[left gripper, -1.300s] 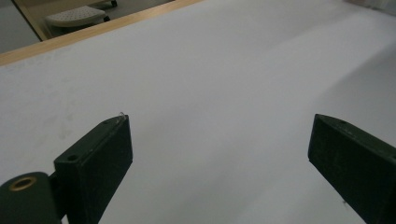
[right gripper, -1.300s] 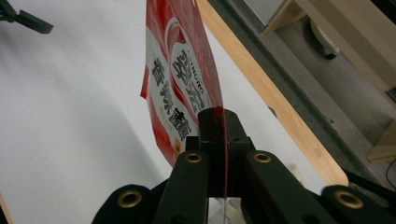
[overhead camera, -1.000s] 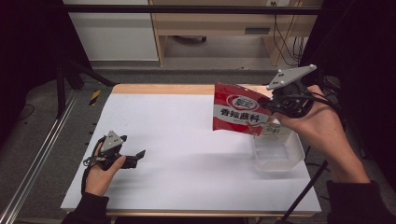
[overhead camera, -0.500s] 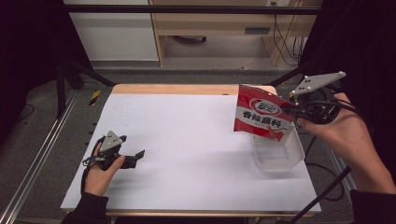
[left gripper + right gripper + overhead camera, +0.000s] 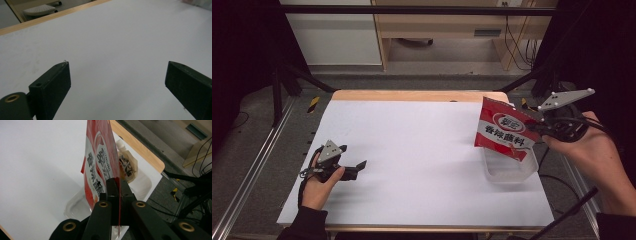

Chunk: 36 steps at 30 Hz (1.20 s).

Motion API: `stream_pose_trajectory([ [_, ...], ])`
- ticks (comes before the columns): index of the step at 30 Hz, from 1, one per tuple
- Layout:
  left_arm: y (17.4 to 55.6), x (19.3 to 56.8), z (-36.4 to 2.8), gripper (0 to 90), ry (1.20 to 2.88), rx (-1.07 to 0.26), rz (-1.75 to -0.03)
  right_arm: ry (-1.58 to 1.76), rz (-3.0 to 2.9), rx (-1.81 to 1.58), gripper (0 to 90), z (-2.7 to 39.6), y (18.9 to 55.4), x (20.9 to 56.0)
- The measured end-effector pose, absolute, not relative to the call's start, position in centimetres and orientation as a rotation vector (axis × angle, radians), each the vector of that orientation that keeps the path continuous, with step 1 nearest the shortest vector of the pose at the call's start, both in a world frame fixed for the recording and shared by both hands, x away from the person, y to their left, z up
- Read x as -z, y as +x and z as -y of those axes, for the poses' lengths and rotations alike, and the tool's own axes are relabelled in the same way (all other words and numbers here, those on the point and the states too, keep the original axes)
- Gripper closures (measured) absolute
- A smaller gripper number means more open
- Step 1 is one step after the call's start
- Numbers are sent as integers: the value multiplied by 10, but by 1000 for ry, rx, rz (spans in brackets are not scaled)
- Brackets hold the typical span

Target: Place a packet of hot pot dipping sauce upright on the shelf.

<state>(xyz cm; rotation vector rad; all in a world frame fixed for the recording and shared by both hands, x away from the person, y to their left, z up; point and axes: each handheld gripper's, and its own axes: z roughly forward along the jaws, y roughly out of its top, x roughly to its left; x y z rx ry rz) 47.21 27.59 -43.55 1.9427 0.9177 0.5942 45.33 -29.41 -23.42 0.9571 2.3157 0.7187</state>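
Your right tongs (image 5: 537,129) are clamped on the edge of a red and white sauce pouch (image 5: 504,134), the two jaws pressed flat together with the foil between them. The pouch hangs over the clear plastic tub (image 5: 508,170), its lower edge at the tub's rim on the side toward the middle of the table (image 5: 412,165). Large white characters run across its face below a round logo; they read as Chinese, though the logo text is too small to make out. The pouch's long axis lies roughly level and tilts down a little away from your tongs, with its printed face toward you. In the right gripper view, a smaller beige spouted pouch (image 5: 127,166) with dark printing lies inside the tub, just beyond the red one. Your left tongs (image 5: 354,167) rest on the table well apart from the tub, jaws spread wide over bare white surface.
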Motion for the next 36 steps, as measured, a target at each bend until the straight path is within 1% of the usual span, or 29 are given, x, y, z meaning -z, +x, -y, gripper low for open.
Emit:
stream_pose_trajectory([
  [6,472,435,-277,64,1941,-595,-918,1013,-2305,-725,900,312,449,241],
  [15,472,435,-278,64,1940,-596,-915,1067,-2279,-718,899,325,447,247],
  [22,472,435,-277,64,1940,-593,-916,1099,-2292,-720,899,328,450,256],
  [36,472,435,-275,63,1946,-587,-906,1166,-2324,-711,899,324,463,287],
])
